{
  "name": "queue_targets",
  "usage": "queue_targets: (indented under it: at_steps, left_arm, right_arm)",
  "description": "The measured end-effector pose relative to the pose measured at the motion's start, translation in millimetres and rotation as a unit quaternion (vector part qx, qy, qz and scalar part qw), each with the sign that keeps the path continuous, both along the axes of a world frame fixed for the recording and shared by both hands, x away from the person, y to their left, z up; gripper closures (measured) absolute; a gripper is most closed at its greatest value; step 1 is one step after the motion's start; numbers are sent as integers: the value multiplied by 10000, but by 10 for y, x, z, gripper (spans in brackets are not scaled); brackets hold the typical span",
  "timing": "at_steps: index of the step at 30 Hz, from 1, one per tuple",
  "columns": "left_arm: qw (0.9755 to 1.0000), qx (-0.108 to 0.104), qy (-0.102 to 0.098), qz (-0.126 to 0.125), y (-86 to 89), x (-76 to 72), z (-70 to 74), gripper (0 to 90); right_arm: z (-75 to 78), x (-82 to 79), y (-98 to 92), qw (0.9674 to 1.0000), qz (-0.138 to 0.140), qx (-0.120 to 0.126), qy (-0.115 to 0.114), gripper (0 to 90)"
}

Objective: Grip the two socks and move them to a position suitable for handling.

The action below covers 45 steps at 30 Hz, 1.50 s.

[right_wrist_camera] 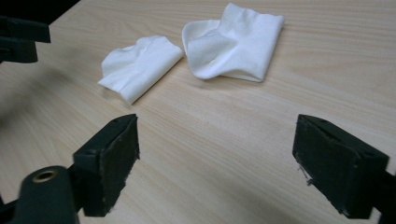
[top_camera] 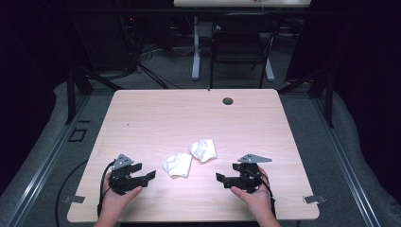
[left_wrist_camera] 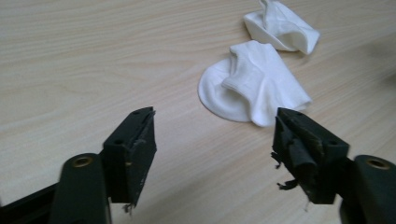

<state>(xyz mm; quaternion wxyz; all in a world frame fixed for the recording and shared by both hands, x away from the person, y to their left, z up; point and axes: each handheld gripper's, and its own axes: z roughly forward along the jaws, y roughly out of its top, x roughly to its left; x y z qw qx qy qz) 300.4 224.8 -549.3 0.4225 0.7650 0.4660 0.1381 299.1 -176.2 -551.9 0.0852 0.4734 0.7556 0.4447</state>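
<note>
Pale wooden counter [top_camera: 142, 113], two white socks [top_camera: 178, 165] near its front edge.
Your left hand-held gripper [top_camera: 147, 176] and right hand-held gripper [top_camera: 222, 178] flank them, jaws apart, empty.

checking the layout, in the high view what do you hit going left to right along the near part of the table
left gripper → nearer white sock → farther white sock → right gripper

Light wooden table [top_camera: 142, 118], two crumpled white socks [top_camera: 178, 165] [top_camera: 204, 150] just beside each other near its front.
</note>
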Motion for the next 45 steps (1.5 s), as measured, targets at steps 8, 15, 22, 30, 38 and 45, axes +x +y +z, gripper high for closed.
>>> queue_targets:
  at_steps: [8,15,22,30,38,45]
  left_arm:
    - [9992,397,-9,4,2,88,-82,292]
    - [9990,399,52,210,26,116,-119,325]
    - [9995,271,-20,172,29,88,-123,397]
    - [9996,158,-221,-26,-41,66,-96,423]
    - [9994,65,-290,-179,-223,81,-62,454]
    - [9991,112,-281,-293,-356,102,-65,460]
  right_arm:
    - [-80,-23,228,9943,-53,-979,-410,237]
    - [-129,-43,247,9919,-122,-1162,-496,379]
    - [-112,-53,214,9930,-227,-1029,-532,469]
    - [-93,-58,242,9934,-338,-967,-510,503]
    - [-99,-62,199,9946,-365,-874,-425,541]
    - [-84,-114,138,9948,-450,-789,-454,547]
